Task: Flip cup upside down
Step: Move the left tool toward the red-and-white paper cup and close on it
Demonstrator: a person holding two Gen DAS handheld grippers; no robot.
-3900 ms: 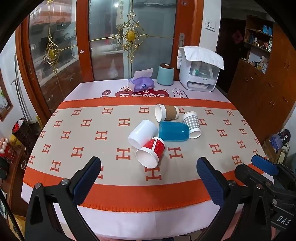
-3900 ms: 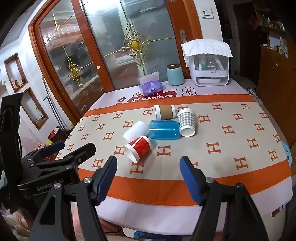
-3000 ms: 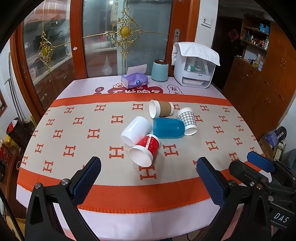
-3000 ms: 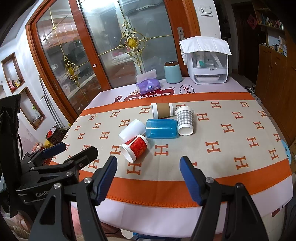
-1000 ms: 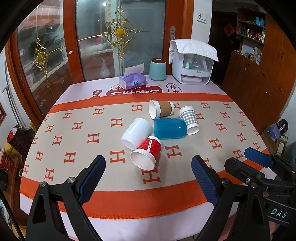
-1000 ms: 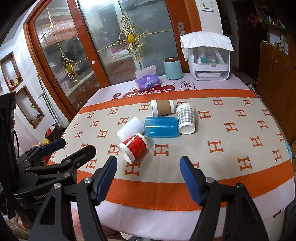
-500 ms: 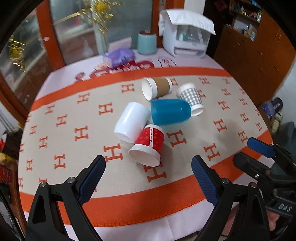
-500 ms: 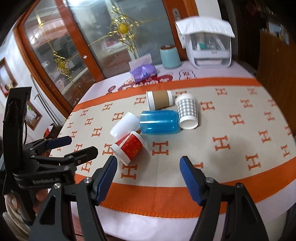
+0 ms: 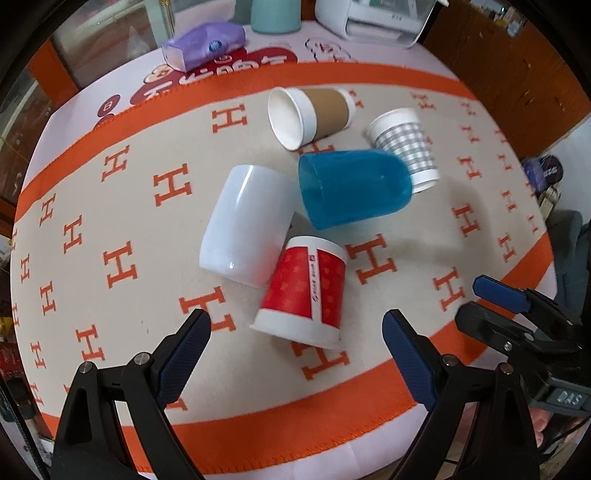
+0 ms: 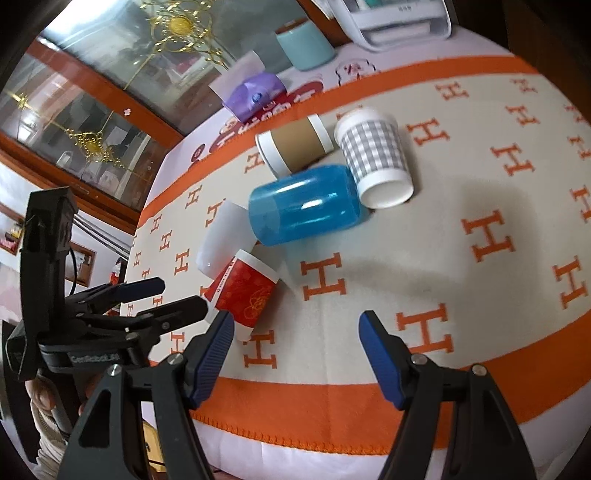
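Several cups lie on their sides in a cluster on the tablecloth. A red paper cup (image 9: 306,291) lies nearest, its rim toward me; it also shows in the right wrist view (image 10: 243,291). Beside it lie a white plastic cup (image 9: 247,225), a blue plastic cup (image 9: 354,192), a brown-sleeved paper cup (image 9: 310,110) and a grey checked paper cup (image 9: 404,147). My left gripper (image 9: 295,343) is open and empty, just in front of the red cup. My right gripper (image 10: 295,343) is open and empty, over the cloth right of the red cup.
The table (image 9: 258,435) carries an orange-bordered cloth with H marks. At the back stand a purple tissue pack (image 9: 205,44), a teal canister (image 9: 275,14) and a white appliance (image 9: 380,18). A glass door and wooden cabinets lie behind. The table's front edge is close below both grippers.
Both grippers have moved forward and tilted down toward the cups, which now look much larger. The left gripper has come close to the red cup. The cups have not moved.
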